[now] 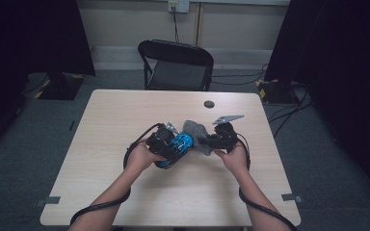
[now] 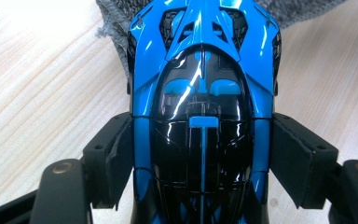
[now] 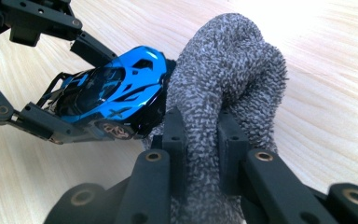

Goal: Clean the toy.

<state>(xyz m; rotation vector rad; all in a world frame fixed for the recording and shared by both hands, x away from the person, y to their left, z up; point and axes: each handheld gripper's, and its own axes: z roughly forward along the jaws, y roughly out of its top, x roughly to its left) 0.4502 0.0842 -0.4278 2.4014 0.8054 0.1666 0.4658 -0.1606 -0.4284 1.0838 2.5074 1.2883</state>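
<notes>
The glossy blue toy car [image 2: 200, 107], sleek with a black canopy, sits mid-table clamped by its flanks in the left gripper [image 2: 200, 154]; its tail touches a nubbly grey cloth [image 3: 228, 88], bunched and pinched in the right gripper [image 3: 200, 140]; pale woodgrain table [image 1: 125, 115] beneath.

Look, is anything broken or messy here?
Nothing looks broken or spilled. The blue toy car sits clamped in the left tool, and the right tool pinches a bunched grey cloth against the car's end.
</notes>
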